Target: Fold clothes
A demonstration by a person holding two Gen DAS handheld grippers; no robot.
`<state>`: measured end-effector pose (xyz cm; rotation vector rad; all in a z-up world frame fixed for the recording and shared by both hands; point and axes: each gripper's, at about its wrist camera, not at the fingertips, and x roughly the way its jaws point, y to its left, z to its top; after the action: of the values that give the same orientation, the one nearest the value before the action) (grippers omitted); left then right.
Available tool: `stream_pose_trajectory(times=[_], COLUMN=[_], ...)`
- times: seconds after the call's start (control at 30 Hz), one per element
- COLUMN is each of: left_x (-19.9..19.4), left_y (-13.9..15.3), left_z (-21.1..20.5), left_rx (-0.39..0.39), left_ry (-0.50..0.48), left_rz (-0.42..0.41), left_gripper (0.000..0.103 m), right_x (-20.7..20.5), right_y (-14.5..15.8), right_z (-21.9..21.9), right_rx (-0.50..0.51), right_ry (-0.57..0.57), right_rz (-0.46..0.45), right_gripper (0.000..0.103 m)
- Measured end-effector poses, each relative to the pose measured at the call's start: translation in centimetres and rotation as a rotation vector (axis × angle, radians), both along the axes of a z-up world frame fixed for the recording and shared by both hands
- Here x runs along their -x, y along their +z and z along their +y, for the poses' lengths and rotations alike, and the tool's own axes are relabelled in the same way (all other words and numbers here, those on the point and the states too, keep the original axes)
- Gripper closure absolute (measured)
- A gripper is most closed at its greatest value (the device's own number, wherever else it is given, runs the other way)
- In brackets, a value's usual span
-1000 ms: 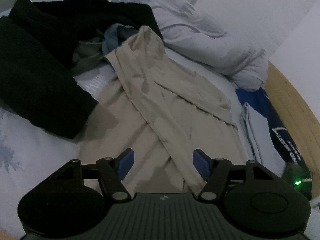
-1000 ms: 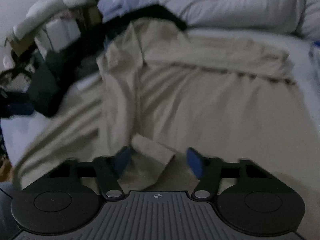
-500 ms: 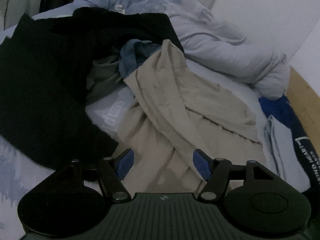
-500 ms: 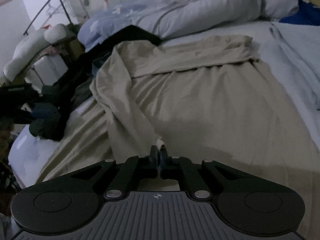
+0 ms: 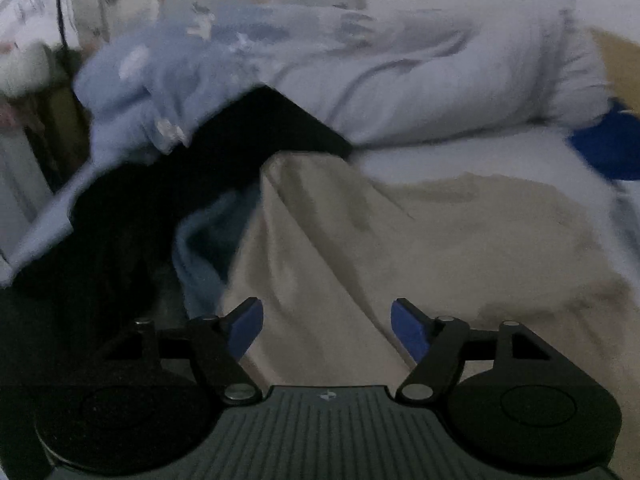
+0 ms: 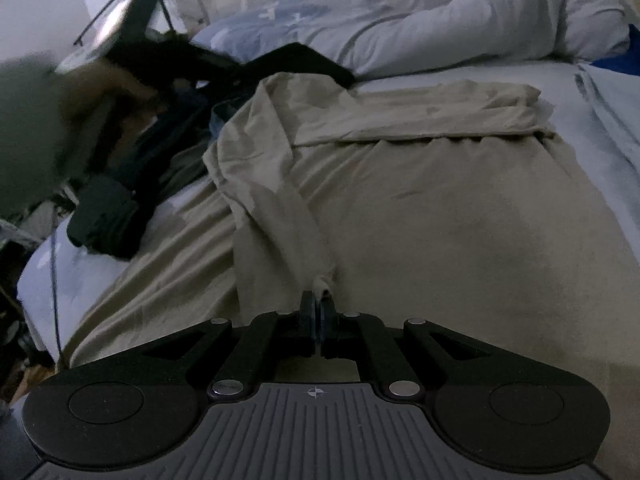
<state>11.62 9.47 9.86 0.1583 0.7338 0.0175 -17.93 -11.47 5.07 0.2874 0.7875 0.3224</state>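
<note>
A beige long-sleeved garment lies spread on the bed, its far sleeve folded across the top. My right gripper is shut on the cuff of the near sleeve, which runs up to the shoulder. In the left wrist view the same beige garment fills the middle, and my left gripper hangs open just above its shoulder end, blue pads apart with nothing between them. The other hand-held gripper and a blurred sleeve show at the left of the right wrist view.
A heap of black clothes and a blue garment lie left of the beige one. A pale duvet is bunched along the back. Folded light cloth and a blue item sit at the right.
My right gripper shut on the sleeve cuff and has drawn it toward me. My left gripper moved forward and up toward the garment's shoulder, staying open.
</note>
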Motion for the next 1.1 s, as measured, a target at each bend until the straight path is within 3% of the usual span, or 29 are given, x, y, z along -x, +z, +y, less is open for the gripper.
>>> stream_pose_trajectory(times=[0.07,0.13,0.2,0.23,0.3,0.47,0.5,0.53,0.57,0.9,1.1], left_x=[-2.5,-5.0,-7.1,-8.0,-9.5,-12.3,-12.9,-13.4,-13.8,-14.5,-15.2], left_y=[0.0,0.0,-0.3,-0.5,-1.0,-2.0,-2.3,-2.7,-3.1,-2.0,-1.2], left_z=[-0.1,1.0,2.2,2.7,3.3,3.4,3.3,3.3,3.4,6.9,8.7], left_rx=[-0.030,-0.001,0.023,0.034,0.056,0.065,0.071,0.074,0.080,0.276,0.346], left_ry=[0.035,0.084,0.132,0.146,0.155,0.154,0.145,0.138,0.144,0.217,0.246], left_rz=[-0.020,-0.029,-0.024,-0.016,0.006,0.040,0.056,0.074,0.094,0.098,0.081], left_gripper=[0.026,0.026,0.039,0.040,0.046,0.051,0.067,0.074,0.093,0.094,0.095], right_x=[0.0,-0.2,-0.5,-0.6,-0.9,-1.9,-2.1,-2.4,-2.7,-5.5,-7.6], right_y=[0.0,0.0,0.2,0.2,0.3,1.3,1.8,2.2,2.6,7.0,8.7], right_z=[0.0,-0.3,-0.8,-1.1,-1.6,-3.1,-3.6,-4.0,-4.4,-8.7,-10.5], right_rx=[-0.005,-0.009,-0.008,-0.007,-0.007,-0.001,0.001,0.004,0.006,0.029,0.058], right_ry=[0.004,0.004,-0.001,-0.003,-0.008,-0.013,-0.012,-0.011,-0.010,0.000,0.004], right_rz=[0.001,0.005,0.007,0.008,0.011,0.008,0.004,0.000,-0.003,-0.041,-0.068], right_gripper=[0.100,0.100,0.100,0.100,0.100,0.100,0.100,0.100,0.100,0.100,0.100])
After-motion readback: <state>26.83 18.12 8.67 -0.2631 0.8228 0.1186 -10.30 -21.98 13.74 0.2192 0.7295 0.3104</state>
